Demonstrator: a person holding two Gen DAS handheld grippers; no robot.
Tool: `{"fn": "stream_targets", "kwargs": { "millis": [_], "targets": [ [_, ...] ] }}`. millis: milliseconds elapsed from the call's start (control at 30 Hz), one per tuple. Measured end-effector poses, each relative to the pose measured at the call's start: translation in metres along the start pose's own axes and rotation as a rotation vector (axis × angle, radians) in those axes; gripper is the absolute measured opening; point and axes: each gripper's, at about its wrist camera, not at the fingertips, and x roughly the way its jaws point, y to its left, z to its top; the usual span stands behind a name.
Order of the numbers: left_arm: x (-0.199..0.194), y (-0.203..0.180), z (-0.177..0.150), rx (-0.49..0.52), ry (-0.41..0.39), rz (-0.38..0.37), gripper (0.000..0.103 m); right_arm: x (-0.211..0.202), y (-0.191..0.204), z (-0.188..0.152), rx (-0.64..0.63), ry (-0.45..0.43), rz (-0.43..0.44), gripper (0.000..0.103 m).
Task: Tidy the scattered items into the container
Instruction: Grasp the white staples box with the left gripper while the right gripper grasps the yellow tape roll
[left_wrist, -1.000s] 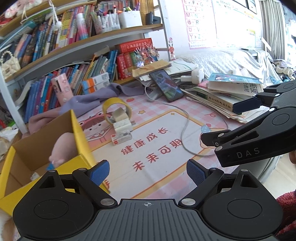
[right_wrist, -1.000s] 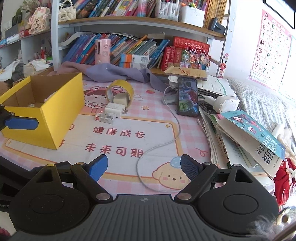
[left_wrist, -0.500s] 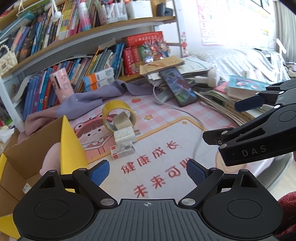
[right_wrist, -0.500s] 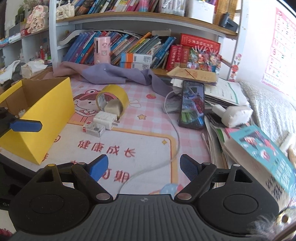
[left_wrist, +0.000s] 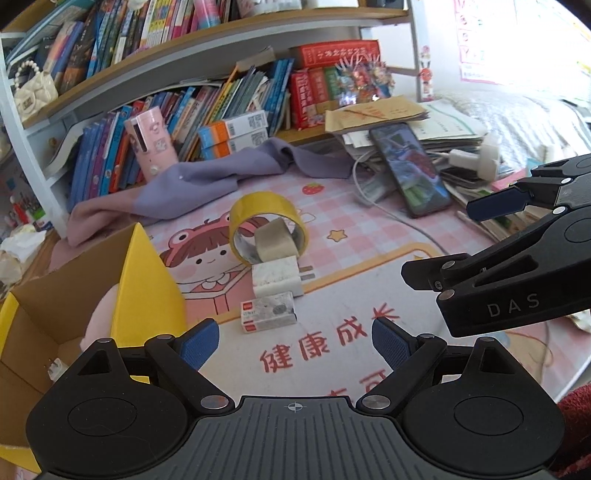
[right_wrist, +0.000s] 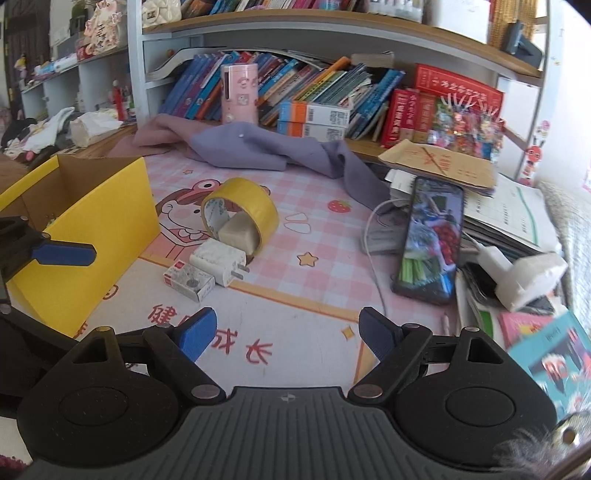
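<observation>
A yellow cardboard box (left_wrist: 144, 280) (right_wrist: 107, 221) stands open at the left with a pink soft toy (left_wrist: 99, 314) inside. On the pink mat lie a yellow tape roll (left_wrist: 284, 210) (right_wrist: 255, 201), a small beige tape roll (left_wrist: 275, 240) (right_wrist: 238, 230) against it, a white charger plug (left_wrist: 277, 278) (right_wrist: 218, 260) and a small white staple box (left_wrist: 267, 317) (right_wrist: 188, 282). My left gripper (left_wrist: 293, 341) is open and empty, just short of the staple box. My right gripper (right_wrist: 286, 330) is open and empty, in front of the items.
A purple cloth (left_wrist: 207, 181) lies behind the tape. A phone (right_wrist: 430, 240) with a white cable (right_wrist: 373, 258) leans on stacked papers and books (right_wrist: 517, 218) at the right. A pink canister (left_wrist: 149, 146) and rows of books fill the shelf behind. The right gripper's arm (left_wrist: 517, 269) shows at the right.
Both grippers have moved forward toward the tape, charger and staple box, which now look larger and closer. Both stay open. Nothing on the mat has moved.
</observation>
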Motion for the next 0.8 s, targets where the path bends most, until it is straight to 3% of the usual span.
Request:
{"fn": "stream_targets", "kwargs": {
  "millis": [533,800],
  "targets": [
    [0.072,0.017,0.023,-0.174,0.122,0.098,0.087,0.066,-0.025,0.041,0.038,0.061,0.153,0.084],
    [0.098,0.020,0.025,-0.198,0.170,0.098,0.081,0.111,-0.015,0.071,-0.055,0.076,0.216,0.084]
  ]
}}
